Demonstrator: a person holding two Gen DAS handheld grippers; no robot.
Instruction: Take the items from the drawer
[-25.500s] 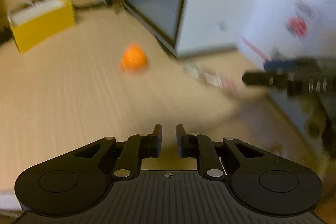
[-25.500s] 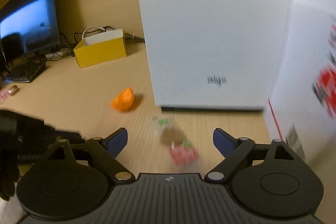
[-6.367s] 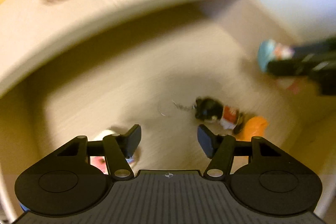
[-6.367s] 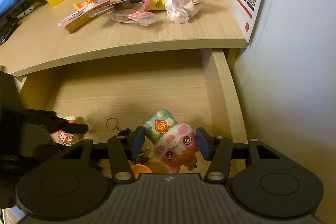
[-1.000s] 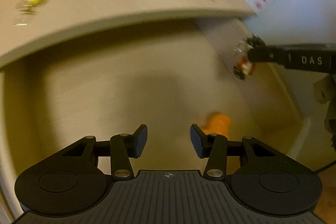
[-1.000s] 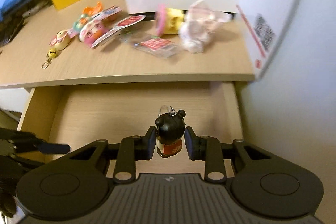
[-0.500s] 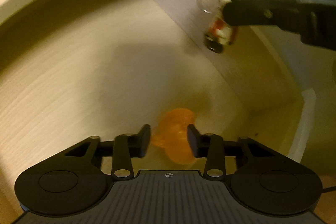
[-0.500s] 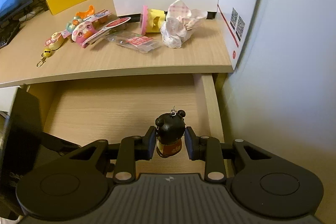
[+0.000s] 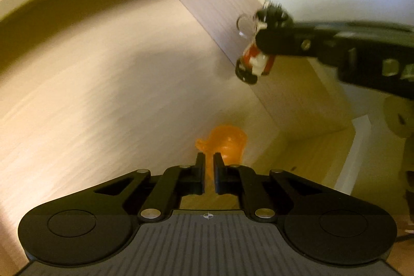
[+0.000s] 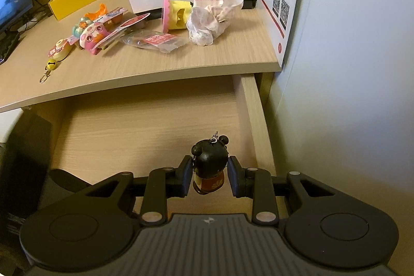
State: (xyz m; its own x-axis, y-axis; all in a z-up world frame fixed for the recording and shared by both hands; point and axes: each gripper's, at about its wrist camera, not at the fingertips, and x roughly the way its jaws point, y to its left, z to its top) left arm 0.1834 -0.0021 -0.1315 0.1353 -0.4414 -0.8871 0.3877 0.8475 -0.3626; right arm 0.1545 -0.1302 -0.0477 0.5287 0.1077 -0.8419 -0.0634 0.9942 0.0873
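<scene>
Left tool (image 9: 209, 159) dropped into drawer (image 9: 103, 74), now pinching orange toy (image 9: 225, 142); right tool (image 10: 210, 173) grips black-headed keychain doll (image 10: 210, 159).

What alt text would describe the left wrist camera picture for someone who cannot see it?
The left gripper has just closed its black jaws on a small orange toy lying near the corner of an open wooden drawer. Above and to the right, the right gripper holds a little black, red and white keychain figure in the air.
</scene>
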